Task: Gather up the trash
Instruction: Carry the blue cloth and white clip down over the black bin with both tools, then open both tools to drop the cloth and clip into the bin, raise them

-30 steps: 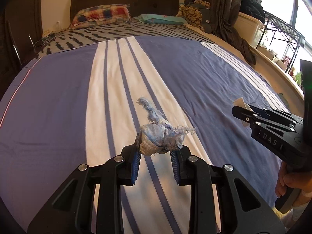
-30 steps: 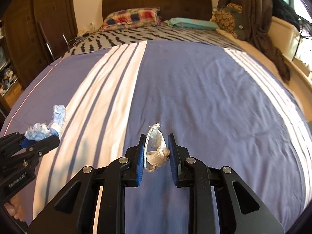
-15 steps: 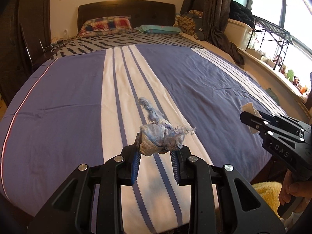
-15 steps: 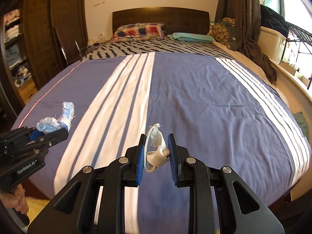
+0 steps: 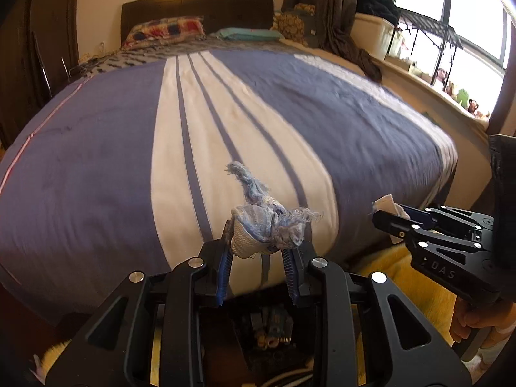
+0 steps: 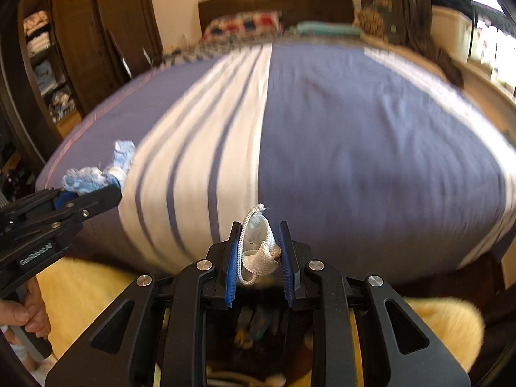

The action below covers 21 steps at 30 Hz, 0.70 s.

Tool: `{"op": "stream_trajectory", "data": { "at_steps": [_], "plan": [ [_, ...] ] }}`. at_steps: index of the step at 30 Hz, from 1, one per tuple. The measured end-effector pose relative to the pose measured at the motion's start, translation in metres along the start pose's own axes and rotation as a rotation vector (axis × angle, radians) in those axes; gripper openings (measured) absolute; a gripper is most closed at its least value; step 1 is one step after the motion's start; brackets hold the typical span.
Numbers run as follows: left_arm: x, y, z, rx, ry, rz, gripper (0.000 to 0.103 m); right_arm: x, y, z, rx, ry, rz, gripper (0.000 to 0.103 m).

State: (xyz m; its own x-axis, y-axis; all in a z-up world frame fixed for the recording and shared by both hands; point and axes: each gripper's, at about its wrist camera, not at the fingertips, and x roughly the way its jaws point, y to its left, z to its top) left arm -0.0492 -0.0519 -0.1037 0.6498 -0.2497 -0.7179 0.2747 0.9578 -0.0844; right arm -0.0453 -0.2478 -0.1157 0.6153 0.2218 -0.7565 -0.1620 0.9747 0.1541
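My left gripper (image 5: 258, 251) is shut on a frayed blue fabric scrap (image 5: 267, 225), held in the air past the foot edge of the bed (image 5: 96, 161). It also shows at the left of the right wrist view (image 6: 93, 193) with the blue scrap (image 6: 96, 174). My right gripper (image 6: 259, 251) is shut on a white zipper strip (image 6: 256, 248), also past the bed's foot edge. It shows at the right of the left wrist view (image 5: 390, 216) with the white strip (image 5: 388, 204).
A dark bin with trash in it (image 5: 267, 332) sits on the floor below the left gripper; it also shows under the right gripper (image 6: 254, 325). A yellow rug (image 6: 80, 293) lies around it. A wardrobe (image 6: 48, 48) stands left, a window ledge (image 5: 429, 74) right.
Both grippers have pulled back from over the bed to past its foot edge, each still holding its scrap. The floor, the yellow rug and the dark bin have come into view below.
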Motion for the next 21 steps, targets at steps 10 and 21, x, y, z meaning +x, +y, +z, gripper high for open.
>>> {"op": "stream_trajectory", "data": {
  "at_steps": [10,21],
  "plan": [
    [0.077,0.008,-0.094,-0.065,0.257,-0.034,0.027,0.061,-0.013,-0.065,0.057,0.215,0.007,0.024],
    [0.163,0.011,-0.135,-0.118,0.502,-0.102,0.027,0.130,-0.003,-0.083,0.059,0.381,0.002,0.024]
  ]
}}
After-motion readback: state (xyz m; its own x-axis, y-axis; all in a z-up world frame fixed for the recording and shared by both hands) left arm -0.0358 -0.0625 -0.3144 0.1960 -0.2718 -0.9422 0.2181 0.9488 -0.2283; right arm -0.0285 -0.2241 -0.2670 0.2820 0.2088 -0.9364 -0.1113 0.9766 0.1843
